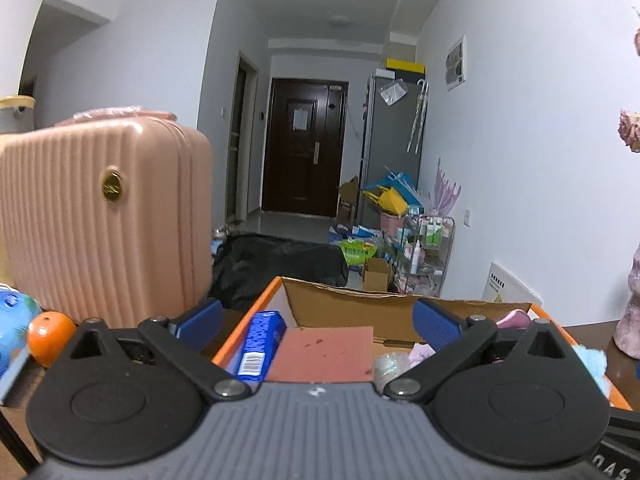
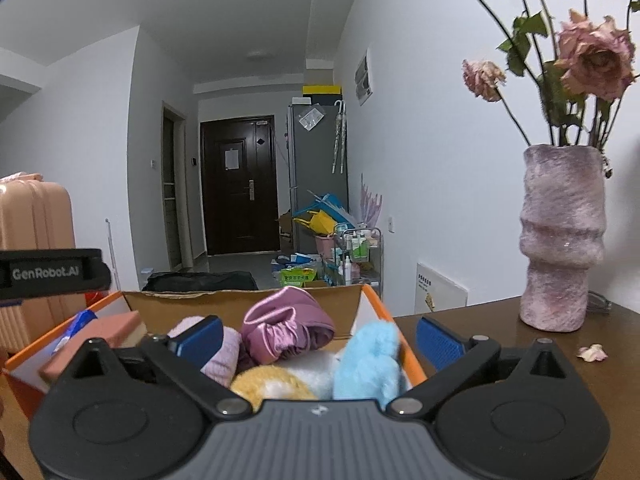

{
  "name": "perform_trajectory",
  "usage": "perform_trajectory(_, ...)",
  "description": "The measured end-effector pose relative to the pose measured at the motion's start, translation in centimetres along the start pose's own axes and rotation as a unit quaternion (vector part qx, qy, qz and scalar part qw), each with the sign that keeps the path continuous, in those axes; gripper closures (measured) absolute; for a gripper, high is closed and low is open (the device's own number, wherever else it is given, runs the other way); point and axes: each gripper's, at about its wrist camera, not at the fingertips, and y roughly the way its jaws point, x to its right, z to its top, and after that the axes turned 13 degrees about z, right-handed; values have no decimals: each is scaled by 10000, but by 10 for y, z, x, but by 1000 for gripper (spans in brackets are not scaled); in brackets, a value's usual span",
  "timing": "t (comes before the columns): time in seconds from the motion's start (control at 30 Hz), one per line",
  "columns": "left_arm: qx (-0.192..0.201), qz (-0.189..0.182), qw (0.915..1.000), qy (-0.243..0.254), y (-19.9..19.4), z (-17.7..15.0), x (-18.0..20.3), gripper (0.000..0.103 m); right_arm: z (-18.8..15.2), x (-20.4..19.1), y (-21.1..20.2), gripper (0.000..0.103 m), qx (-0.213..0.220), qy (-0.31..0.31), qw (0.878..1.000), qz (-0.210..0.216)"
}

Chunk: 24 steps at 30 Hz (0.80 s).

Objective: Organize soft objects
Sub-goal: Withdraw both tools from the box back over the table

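Observation:
An orange-rimmed cardboard box (image 1: pixel 340 300) sits on the dark wooden table right in front of both grippers. In the right wrist view the box (image 2: pixel 180 304) holds a purple satin bundle (image 2: pixel 288 324), a pink knitted piece (image 2: pixel 224 356), a light blue plush (image 2: pixel 368 364) and a yellow plush (image 2: pixel 268 384). A pink sponge block (image 1: pixel 324 354) and a blue packet (image 1: pixel 260 340) lie in its left part. My left gripper (image 1: pixel 319 322) is open over the box's left side, holding nothing. My right gripper (image 2: pixel 320 342) is open above the plush pile, its pads apart from it.
A pink ribbed suitcase (image 1: pixel 104 216) stands close on the left, with an orange (image 1: pixel 50 338) beside it. A purple vase (image 2: pixel 560 240) of dried roses stands on the table at the right, a fallen petal (image 2: pixel 592 353) near it. The left gripper's black housing (image 2: pixel 52 272) shows at the left.

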Motion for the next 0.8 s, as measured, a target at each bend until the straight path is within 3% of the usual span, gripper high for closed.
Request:
perform_trajectory(0.43, -427, 48, 9989, -159, -51, -20, -54, 0, -19, 1, -79, 0, -167, -20, 9990, -419)
perform_trajectory(0.8, -620, 34, 9981, -39, -97, -39, -83, 0, -37, -4, -138, 0, -490, -26, 9982, -347)
